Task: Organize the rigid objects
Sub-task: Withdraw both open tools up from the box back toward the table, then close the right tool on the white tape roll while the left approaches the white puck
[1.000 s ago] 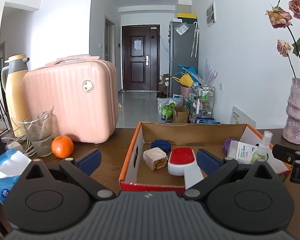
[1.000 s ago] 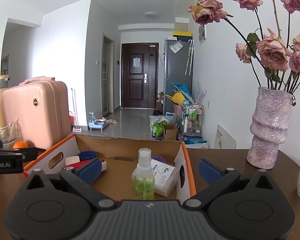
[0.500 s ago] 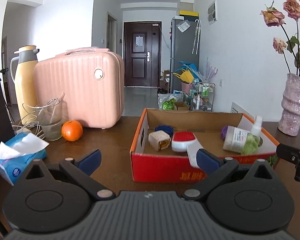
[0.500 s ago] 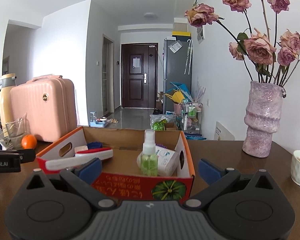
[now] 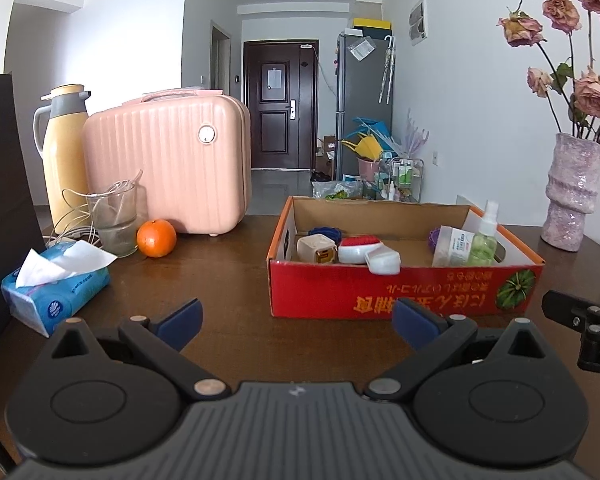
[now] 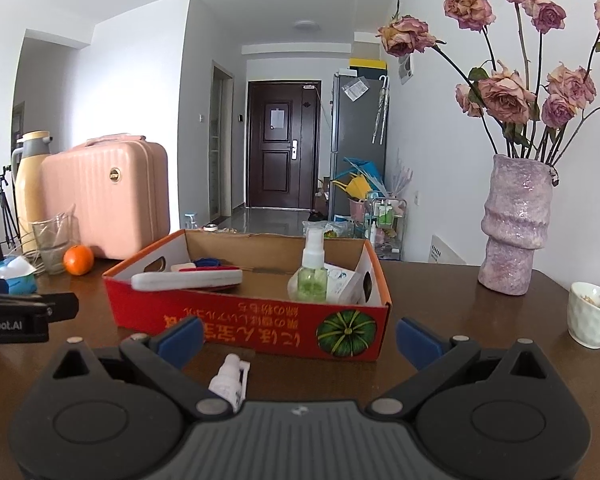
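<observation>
Both tongs, left [image 5: 296,316] and right [image 6: 298,334], are held apart, empty, before cardboard box [image 6: 260,326]; small white bottle [image 6: 230,380] unboxed on tabletop [image 6: 440,280], prob. next pick.

Both grippers, left gripper [image 5: 296,314] and right gripper [image 6: 299,330], are matte black with ribbed housings, blue fingertip pads [image 6: 180,334] (silver pivot screws too).

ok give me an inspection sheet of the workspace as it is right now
surface: dark wooden table.
job's things: cardboard box holds green spray bottle, white-and-red brush, other small items; small white bottle lies outside, before the box.
clutter: orange, tissue pack, glass, pink case, thermos, vase, cup.
grippers: left gripper and right gripper open, empty.
cables: white cord in and around the glass.
surroundings: hallway, door, fridge.
</observation>
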Demonstrator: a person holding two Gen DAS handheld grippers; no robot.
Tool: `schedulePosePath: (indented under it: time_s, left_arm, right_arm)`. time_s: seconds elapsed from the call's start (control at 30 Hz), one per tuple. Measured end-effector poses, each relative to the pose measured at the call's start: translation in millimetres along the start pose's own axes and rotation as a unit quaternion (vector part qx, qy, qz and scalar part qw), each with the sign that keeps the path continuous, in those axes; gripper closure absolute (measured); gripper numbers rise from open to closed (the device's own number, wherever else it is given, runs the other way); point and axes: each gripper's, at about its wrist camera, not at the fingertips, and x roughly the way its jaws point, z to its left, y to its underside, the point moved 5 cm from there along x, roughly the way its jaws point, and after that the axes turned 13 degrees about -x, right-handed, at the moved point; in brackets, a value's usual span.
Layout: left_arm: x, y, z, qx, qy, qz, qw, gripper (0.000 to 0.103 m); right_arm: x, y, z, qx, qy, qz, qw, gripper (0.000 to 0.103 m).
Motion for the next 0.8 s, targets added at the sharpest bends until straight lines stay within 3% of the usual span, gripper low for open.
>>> schedulePosePath:
  time_s: [0.47, 0.8]
  left_arm:
    - [-28.5, 22.9, 7.2, 0.007, 0.007, 0.020, 0.9998, 0.000]
    - [-34.8, 32.9, 9.3, 0.009, 0.013, 0.034, 0.9993, 0.000]
  right_arm:
    - [-34.2, 27.0, 12.5, 0.001, -0.014, 0.013, 1.000, 0.000]
    - [-35.8, 46.9, 26.9, -0.020, -0.028, 0.041, 0.999, 0.002]
